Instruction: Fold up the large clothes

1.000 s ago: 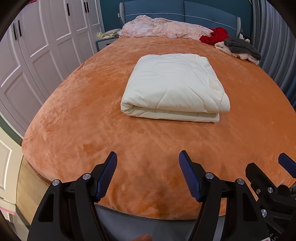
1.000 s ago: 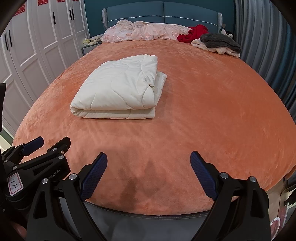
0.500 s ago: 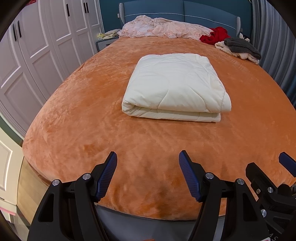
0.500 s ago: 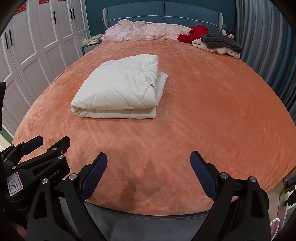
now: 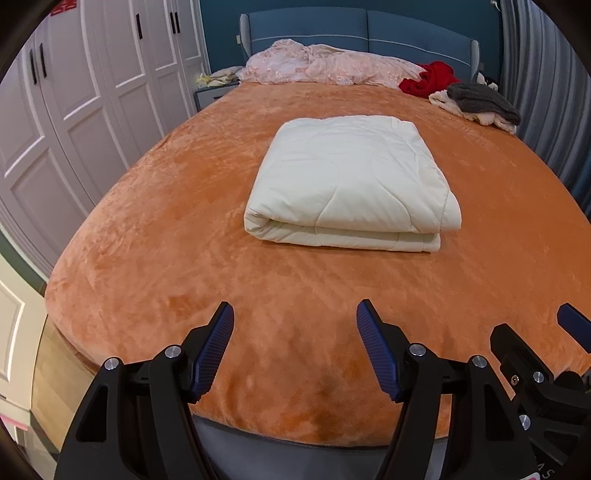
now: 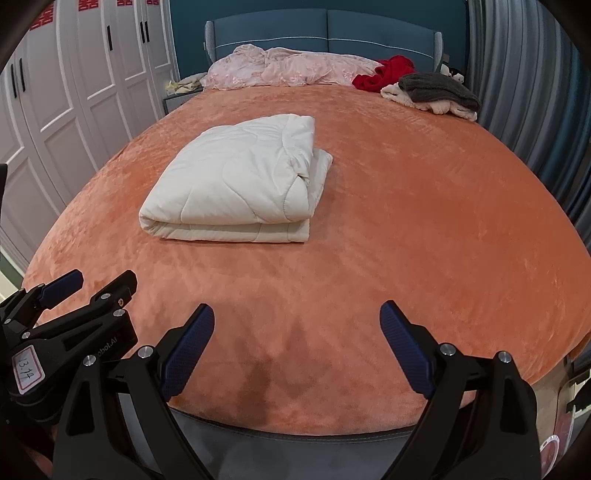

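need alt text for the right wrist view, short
A folded cream quilt lies on an orange bed cover, left of centre. The right gripper hangs open and empty over the bed's near edge, the left gripper beside it. Loose clothes sit by the blue headboard.

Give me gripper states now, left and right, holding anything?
Left gripper: open, holding nothing, over the near edge of the orange bedspread.
Right gripper: open, holding nothing; the folded white quilt lies untouched ahead.
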The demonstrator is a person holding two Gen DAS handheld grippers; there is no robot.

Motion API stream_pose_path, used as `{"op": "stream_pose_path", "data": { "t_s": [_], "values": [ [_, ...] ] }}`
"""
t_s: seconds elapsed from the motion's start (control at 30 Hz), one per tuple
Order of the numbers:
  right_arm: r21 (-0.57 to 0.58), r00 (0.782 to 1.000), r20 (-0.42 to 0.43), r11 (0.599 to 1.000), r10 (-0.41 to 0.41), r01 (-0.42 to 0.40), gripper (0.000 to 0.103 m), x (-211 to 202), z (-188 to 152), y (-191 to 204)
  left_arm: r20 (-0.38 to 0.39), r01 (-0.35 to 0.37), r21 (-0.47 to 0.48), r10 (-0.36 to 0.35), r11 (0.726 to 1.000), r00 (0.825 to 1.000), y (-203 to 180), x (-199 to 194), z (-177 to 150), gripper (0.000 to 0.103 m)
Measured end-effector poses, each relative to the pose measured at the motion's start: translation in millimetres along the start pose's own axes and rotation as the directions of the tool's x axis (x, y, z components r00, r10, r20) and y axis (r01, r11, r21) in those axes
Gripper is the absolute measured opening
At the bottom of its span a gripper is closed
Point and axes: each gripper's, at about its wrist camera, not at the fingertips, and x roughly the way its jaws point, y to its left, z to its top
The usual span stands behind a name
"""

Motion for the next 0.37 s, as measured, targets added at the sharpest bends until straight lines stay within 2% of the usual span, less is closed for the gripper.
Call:
{"op": "stream_pose_path", "data": {
  "t_s": [0.37],
  "values": [
    [0.0, 1.0, 0.007, 1.0, -0.003, 0.003, 0.089, 0.9, 2.2, -3.7, 0.001, 0.018, -0.016, -0.018, 1.0, 1.0, 3.3, 0.2, 0.9, 0.064]
  ]
}}
